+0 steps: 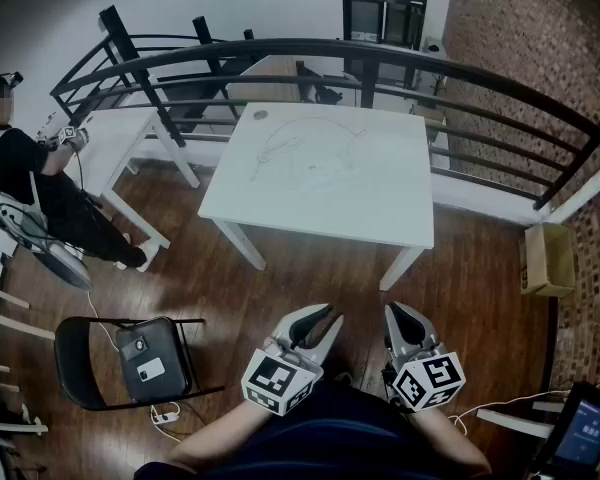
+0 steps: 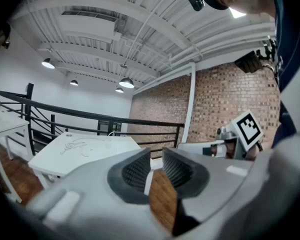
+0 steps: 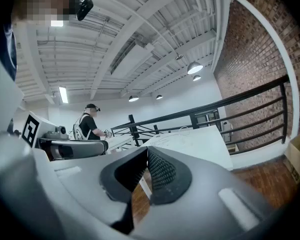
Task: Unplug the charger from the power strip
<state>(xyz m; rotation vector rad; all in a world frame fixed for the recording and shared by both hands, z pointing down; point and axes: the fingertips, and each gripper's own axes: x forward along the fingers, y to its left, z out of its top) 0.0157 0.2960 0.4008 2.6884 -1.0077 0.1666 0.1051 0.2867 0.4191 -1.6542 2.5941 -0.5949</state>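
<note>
A white table [image 1: 380, 203] stands ahead of me on the wooden floor. On it lies a thin white cable [image 1: 280, 148] in loops, with pale shapes [image 1: 325, 173] beside it too faint to tell apart as charger or power strip. Both grippers hang low in front of my body, well short of the table. My left gripper [image 1: 325, 320] has a narrow gap between its jaws and nothing in it; the left gripper view shows the same gap [image 2: 156, 156]. My right gripper [image 1: 398, 314] is shut and empty, its pads meeting [image 3: 146, 151].
A black railing [image 1: 380, 63] curves behind the table. A person [image 1: 20, 188] stands at the far left by another white table [image 1: 130, 138]. A black folding chair [image 1: 75, 358] with a dark device on it is at lower left. A cardboard box [image 1: 547, 258] sits at the right.
</note>
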